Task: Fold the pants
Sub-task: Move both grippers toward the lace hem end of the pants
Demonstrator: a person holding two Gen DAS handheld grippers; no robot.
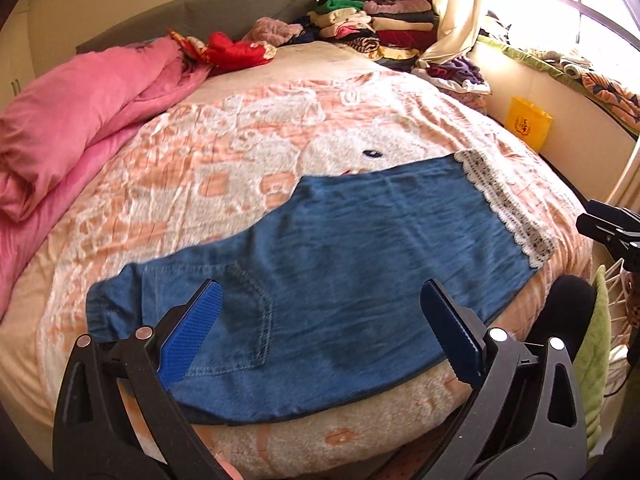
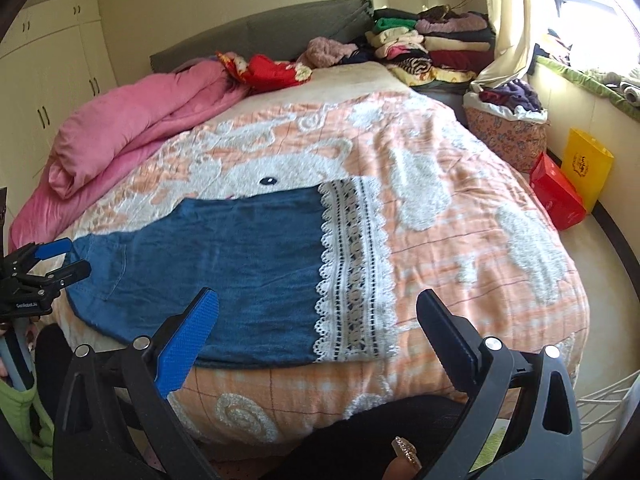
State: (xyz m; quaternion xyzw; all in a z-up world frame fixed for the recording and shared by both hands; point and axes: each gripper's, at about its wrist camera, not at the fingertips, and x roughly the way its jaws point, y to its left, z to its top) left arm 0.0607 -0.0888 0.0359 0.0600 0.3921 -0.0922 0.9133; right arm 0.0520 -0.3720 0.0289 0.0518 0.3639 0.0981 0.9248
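— Denim-blue pants (image 1: 320, 264) lie flat across the lower middle of the left wrist view, on the peach and white patterned blanket (image 1: 240, 140) covering the bed. Do you see them folded?

— They look doubled lengthwise, one leg over the other, with a stitched back pocket (image 1: 240, 312) facing up at lower left and a white lace cuff (image 1: 508, 216) at the right end.

— And the left gripper (image 1: 320, 328)?

— Released. Its blue-padded fingers (image 1: 192, 336) stand wide apart above the pants, nothing between them.

— The right gripper (image 2: 316, 340)?

— Also spread wide and empty, hanging over the near edge of the pants, with the lace cuff between the two fingers in that view. No earlier view to compare.

— Anything else around?

— A pink quilt (image 1: 80, 120) is bunched along the left of the frame, stacks of folded clothes (image 1: 372, 24) fill the upper centre by the grey headboard (image 1: 200, 12), and a yellow bag (image 2: 586, 166) and a red box (image 2: 558, 196) sit on the floor at the right of the right wrist view.
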